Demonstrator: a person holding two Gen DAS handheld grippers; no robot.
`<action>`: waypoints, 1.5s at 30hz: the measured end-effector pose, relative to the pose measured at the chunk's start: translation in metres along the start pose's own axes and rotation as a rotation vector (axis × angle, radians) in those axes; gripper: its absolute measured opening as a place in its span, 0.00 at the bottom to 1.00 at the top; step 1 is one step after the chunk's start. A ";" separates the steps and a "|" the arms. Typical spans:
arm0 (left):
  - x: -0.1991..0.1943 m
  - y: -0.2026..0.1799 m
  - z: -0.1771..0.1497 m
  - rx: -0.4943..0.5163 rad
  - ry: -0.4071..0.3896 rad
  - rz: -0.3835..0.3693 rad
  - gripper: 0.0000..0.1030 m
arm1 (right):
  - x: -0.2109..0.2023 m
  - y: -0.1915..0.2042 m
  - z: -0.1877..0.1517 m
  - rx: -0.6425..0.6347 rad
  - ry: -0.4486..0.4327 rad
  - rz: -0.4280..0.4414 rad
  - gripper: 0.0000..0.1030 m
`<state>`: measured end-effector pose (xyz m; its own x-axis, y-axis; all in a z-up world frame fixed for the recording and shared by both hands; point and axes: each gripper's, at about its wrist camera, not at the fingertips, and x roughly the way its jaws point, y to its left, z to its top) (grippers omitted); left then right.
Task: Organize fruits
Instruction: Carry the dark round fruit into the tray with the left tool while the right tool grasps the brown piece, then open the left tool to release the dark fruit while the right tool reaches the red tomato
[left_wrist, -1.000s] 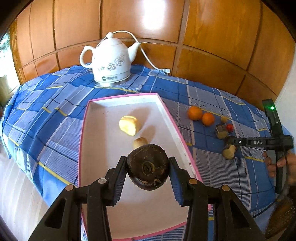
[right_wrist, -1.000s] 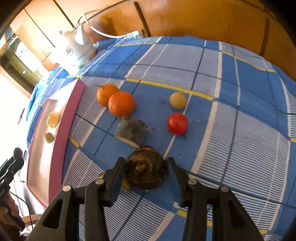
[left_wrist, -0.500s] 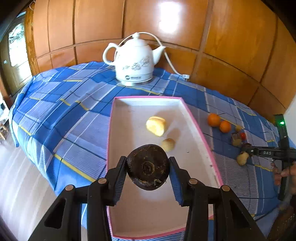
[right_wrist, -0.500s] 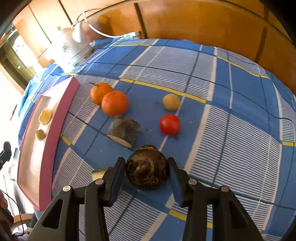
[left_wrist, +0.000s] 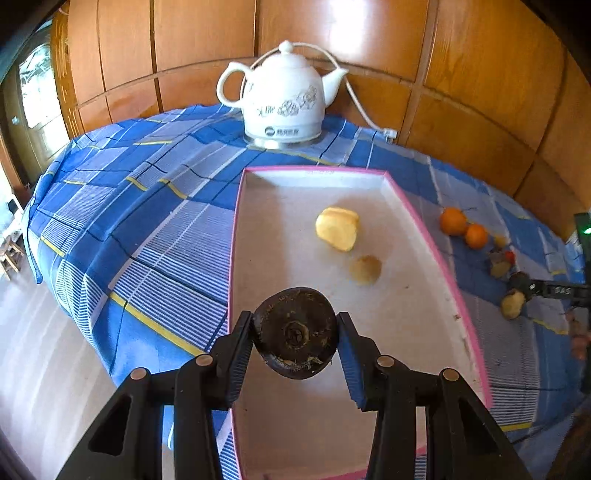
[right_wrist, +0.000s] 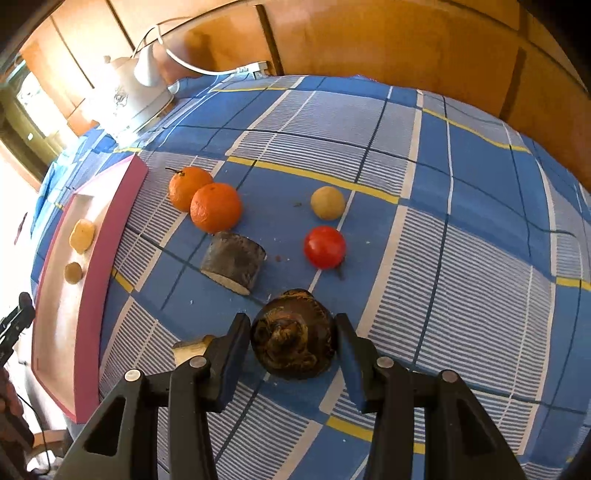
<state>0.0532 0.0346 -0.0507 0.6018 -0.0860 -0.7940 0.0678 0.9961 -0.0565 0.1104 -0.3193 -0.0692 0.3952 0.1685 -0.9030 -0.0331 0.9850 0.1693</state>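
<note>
Left wrist view: the left gripper pinches a dark, rough, round fruit over the pink-rimmed tray. Right wrist view: the right gripper clamps a brown, knobbly fruit above the checked cloth, near glossy oranges.

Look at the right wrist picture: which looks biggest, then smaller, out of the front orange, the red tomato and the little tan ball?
1. Front orange, clearly the largest.
2. Red tomato.
3. Tan ball, only a bit smaller than the tomato. It also lies slightly farther from the camera, so that gap is unsure.
</note>
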 end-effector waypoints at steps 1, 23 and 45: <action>0.003 0.000 0.000 0.005 0.004 0.007 0.44 | 0.000 0.002 0.000 -0.010 -0.001 -0.005 0.46; 0.012 -0.001 0.005 0.008 -0.020 0.061 0.52 | 0.001 -0.019 0.028 0.052 -0.130 -0.094 0.49; -0.041 0.001 0.005 -0.022 -0.130 0.070 0.58 | -0.034 0.017 0.025 -0.075 -0.227 -0.091 0.23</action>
<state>0.0326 0.0387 -0.0157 0.7024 -0.0163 -0.7116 0.0054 0.9998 -0.0175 0.1191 -0.3089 -0.0259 0.5950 0.0750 -0.8002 -0.0531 0.9971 0.0540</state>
